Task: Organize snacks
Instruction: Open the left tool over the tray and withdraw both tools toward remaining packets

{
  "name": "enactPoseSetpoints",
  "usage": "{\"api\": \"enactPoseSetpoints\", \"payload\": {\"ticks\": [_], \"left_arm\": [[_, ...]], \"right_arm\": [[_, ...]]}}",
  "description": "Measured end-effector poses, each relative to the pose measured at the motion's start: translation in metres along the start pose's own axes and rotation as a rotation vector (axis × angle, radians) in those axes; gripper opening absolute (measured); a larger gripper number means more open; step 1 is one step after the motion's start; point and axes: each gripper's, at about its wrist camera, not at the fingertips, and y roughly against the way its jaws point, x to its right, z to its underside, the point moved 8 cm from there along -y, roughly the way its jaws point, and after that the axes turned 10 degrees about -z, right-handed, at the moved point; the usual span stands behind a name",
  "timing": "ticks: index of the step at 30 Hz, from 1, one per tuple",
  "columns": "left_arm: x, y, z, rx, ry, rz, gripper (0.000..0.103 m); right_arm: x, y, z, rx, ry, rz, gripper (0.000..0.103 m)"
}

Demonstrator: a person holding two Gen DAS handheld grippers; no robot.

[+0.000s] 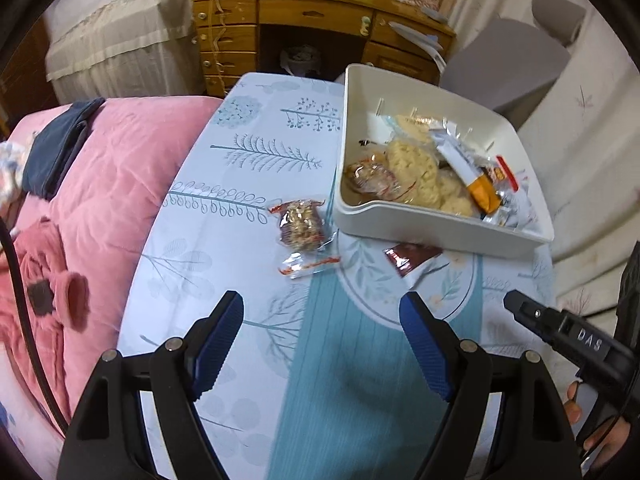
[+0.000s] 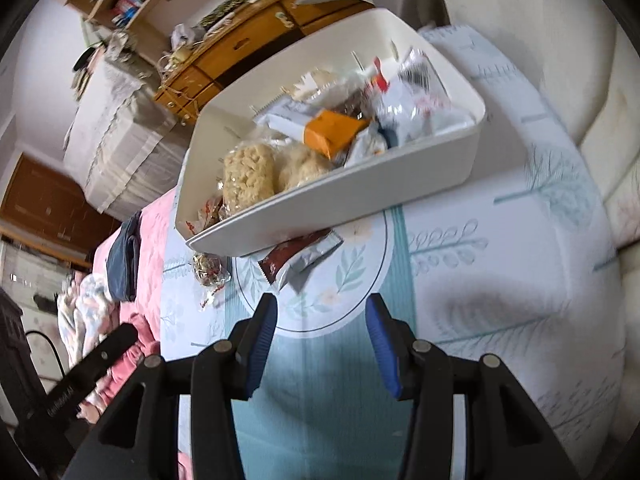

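A white bin (image 1: 440, 232) holds several wrapped snacks, among them pale round crackers (image 1: 412, 164) and an orange packet (image 1: 482, 192). It also shows in the right wrist view (image 2: 328, 208). On the table lie a clear-wrapped nut bar (image 1: 300, 224), an empty clear wrapper (image 1: 308, 266) and a brown packet (image 1: 412, 260), which the right wrist view shows at the bin's near edge (image 2: 296, 256). My left gripper (image 1: 322, 312) is open and empty, short of the nut bar. My right gripper (image 2: 322, 312) is open and empty, just short of the brown packet.
The table has a light blue leaf-print cloth (image 1: 256, 152). A pink quilt (image 1: 120, 184) with dark blue clothing (image 1: 56, 148) lies left of it. A wooden desk (image 1: 320, 28) stands behind, a white sofa (image 2: 608, 92) to the right.
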Motion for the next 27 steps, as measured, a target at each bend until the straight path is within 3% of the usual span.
{"api": "enactPoseSetpoints", "payload": {"ticks": [15,19,27], "left_arm": [[-0.022,-0.065,-0.023,-0.076,-0.29,0.071,0.083],[-0.018,-0.086,-0.027,-0.091,-0.348,0.093,0.084],[-0.012,-0.119,-0.032,-0.119,-0.355,0.136,0.084]], "right_arm": [[-0.017,-0.057,0.035,0.098,-0.23,0.066,0.047],[-0.023,-0.07,0.039,0.15,-0.244,0.091,0.062],[-0.029,-0.095,0.034,0.2,-0.235,0.145,0.063]]}}
